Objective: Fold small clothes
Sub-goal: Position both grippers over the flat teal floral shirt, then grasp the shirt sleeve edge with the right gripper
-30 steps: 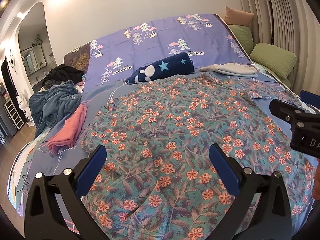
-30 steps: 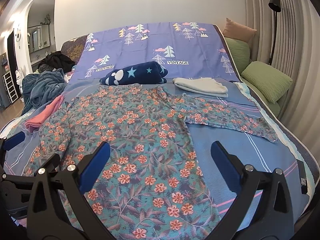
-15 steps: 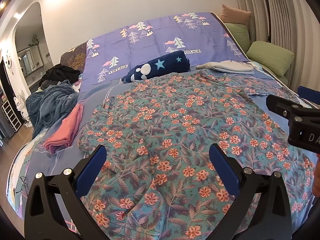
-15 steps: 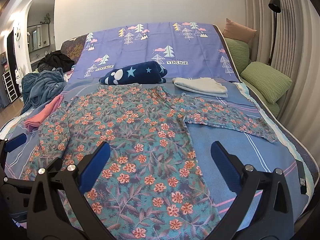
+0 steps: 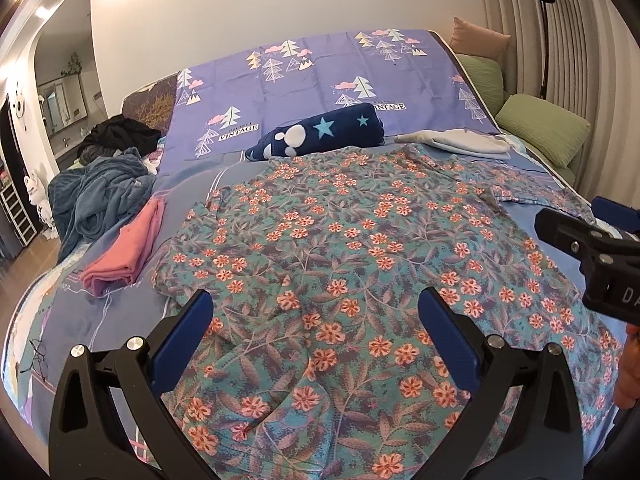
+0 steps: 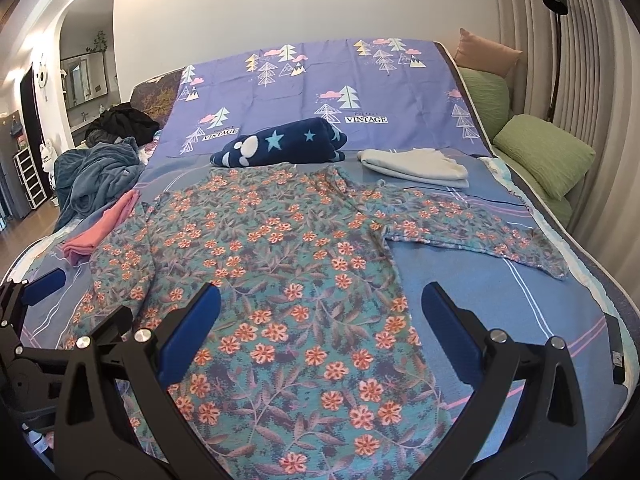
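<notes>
Floral shirt (image 5: pixel 340 248) spread flat on the bed (image 6: pixel 500 300), right sleeve (image 6: pixel 480 232) stretched out sideways, the other sleeve near the folded pink cloth (image 5: pixel 124 252). Left claw (image 5: pixel 320 332) and right claw (image 6: pixel 320 328) hover over the hem, both released wide and grasping nothing. The thin printed cloth looks light, limp and prone to wrinkle, so it is best pinched at a hem corner, shoulder seam or cuff and drawn over slowly
</notes>
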`<state>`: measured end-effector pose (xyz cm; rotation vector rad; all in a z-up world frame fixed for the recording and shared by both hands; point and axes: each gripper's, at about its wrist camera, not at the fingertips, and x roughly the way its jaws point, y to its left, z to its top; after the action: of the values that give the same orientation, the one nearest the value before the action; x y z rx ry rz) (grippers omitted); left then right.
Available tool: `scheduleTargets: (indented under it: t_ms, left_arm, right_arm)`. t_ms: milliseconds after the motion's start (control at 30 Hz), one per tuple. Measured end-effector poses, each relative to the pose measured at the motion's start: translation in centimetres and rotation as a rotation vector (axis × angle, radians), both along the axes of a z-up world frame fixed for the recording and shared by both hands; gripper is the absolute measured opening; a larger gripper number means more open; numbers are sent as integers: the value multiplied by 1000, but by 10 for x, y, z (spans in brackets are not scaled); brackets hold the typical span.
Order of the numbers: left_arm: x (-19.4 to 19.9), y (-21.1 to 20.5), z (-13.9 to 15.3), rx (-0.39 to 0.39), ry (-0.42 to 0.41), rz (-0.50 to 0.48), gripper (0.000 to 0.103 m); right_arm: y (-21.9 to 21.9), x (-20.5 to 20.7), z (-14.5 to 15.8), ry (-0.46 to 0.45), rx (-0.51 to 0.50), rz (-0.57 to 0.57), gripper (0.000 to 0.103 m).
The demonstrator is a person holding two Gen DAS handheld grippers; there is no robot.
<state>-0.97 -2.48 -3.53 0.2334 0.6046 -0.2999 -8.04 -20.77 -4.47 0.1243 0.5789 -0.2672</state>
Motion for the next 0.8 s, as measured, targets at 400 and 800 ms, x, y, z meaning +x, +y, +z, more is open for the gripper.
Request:
scheduleTargets:
  t_ms: [400,800]
  left_arm:
    - [8,9,-4,-18,26,22,102]
    - [18,31,-7,-123,89,-6,102]
  right_arm:
    - [5,5,0,12,-6,8,101]
    - [11,8,-2,27,-8,24,101]
